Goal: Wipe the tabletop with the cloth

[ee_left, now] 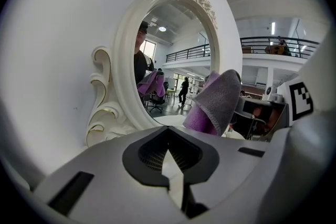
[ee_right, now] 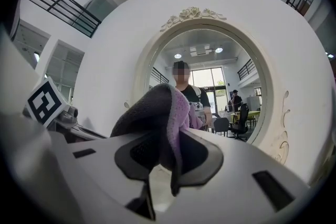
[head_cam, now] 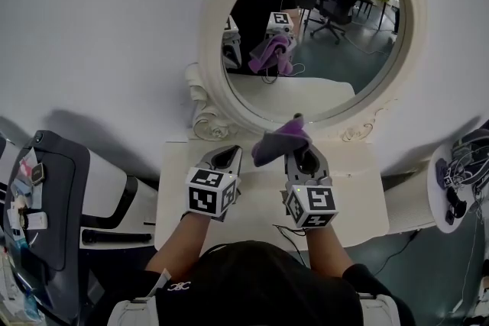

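Fingers of the left gripper (ee_left: pixel 168 132) are pressed together with nothing between them; fingers of the right gripper (head_cam: pixel 302 153) pinch the purple cloth (ee_right: pixel 157 113), which stands up from the jaws over the white tabletop (head_cam: pixel 359 191), near the oval mirror (head_cam: pixel 208 50)

Over the tabletop (head_cam: pixel 359 198) my left gripper (head_cam: pixel 226 159) sits at 9 o'clock of my right gripper (head_cam: pixel 306 158), the two near each other; the cloth (head_cam: pixel 276 141) is between the right one's jaws and stands out toward 12 o'clock; the mirror (head_cam: pixel 306 27) stands at 12 o'clock on the tabletop's far edge, against the wall (head_cam: pixel 99 27); a round side table (head_cam: pixel 437 202) lies at 3 o'clock, apart.
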`<move>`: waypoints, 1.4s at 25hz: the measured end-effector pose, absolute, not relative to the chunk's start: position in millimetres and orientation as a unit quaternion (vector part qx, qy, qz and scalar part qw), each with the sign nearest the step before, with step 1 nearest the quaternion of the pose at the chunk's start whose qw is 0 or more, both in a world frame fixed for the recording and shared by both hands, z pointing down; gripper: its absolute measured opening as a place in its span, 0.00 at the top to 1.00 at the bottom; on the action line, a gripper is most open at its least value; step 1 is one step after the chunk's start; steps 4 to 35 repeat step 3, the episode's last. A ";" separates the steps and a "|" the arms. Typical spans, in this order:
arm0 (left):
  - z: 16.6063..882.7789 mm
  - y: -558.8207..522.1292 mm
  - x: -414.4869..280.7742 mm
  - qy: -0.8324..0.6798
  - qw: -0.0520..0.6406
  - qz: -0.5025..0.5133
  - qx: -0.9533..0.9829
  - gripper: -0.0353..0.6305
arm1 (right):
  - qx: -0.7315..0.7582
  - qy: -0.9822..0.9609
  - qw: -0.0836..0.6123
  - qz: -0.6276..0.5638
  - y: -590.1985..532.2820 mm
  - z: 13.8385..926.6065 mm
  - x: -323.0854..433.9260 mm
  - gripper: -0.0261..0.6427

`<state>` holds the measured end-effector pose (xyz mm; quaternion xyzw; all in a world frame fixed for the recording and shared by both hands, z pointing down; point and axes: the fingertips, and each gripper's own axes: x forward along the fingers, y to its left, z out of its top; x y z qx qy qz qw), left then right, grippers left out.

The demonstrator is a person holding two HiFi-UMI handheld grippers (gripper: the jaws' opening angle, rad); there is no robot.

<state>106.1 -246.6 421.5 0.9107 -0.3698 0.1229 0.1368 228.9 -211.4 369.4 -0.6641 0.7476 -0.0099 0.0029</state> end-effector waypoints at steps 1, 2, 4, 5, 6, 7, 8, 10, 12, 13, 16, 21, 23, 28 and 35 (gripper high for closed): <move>421.9 -246.6 105.8 -0.370 0.137 0.124 0.911 0.95 | -0.663 0.749 0.004 -0.011 -211.2 369.7 228.3 0.83; 422.3 -246.5 105.5 -0.370 0.136 0.124 0.910 0.95 | -0.661 0.750 0.005 -0.013 -210.9 370.0 227.6 0.83; 422.7 -246.5 105.2 -0.370 0.136 0.125 0.910 0.94 | -0.659 0.752 0.007 -0.016 -210.7 370.4 226.8 0.83; 422.7 -246.5 105.2 -0.370 0.136 0.125 0.910 0.94 | -0.659 0.752 0.007 -0.016 -210.7 370.4 226.8 0.83; 422.7 -246.5 105.2 -0.370 0.136 0.125 0.910 0.94 | -0.659 0.752 0.007 -0.016 -210.7 370.4 226.8 0.83; 422.7 -246.5 105.2 -0.370 0.136 0.125 0.910 0.94 | -0.659 0.752 0.007 -0.016 -210.7 370.4 226.8 0.83; 422.7 -246.5 105.2 -0.370 0.136 0.125 0.910 0.94 | -0.659 0.752 0.007 -0.016 -210.7 370.4 226.8 0.83; 422.7 -246.5 105.2 -0.370 0.136 0.125 0.910 0.94 | -0.659 0.752 0.007 -0.016 -210.7 370.4 226.8 0.83; 422.7 -246.5 105.2 -0.370 0.136 0.125 0.910 0.94 | -0.659 0.752 0.007 -0.016 -210.7 370.4 226.8 0.83; 422.7 -246.5 105.2 -0.370 0.136 0.125 0.910 0.94 | -0.659 0.752 0.007 -0.016 -210.7 370.4 226.8 0.83; 422.7 -246.5 105.2 -0.370 0.136 0.125 0.910 0.94 | -0.659 0.752 0.007 -0.016 -210.7 370.4 226.8 0.83; 422.7 -246.5 105.2 -0.370 0.136 0.125 0.910 0.94 | -0.659 0.752 0.007 -0.016 -210.7 370.4 226.8 0.83; 422.7 -246.5 105.2 -0.370 0.136 0.125 0.910 0.94 | -0.659 0.752 0.007 -0.016 -210.7 370.4 226.8 0.83; 422.7 -246.5 105.2 -0.370 0.136 0.125 0.910 0.94 | -0.659 0.752 0.007 -0.016 -210.7 370.4 226.8 0.83; 422.7 -246.5 105.2 -0.370 0.136 0.125 0.910 0.94 | -0.659 0.752 0.007 -0.016 -210.7 370.4 226.8 0.83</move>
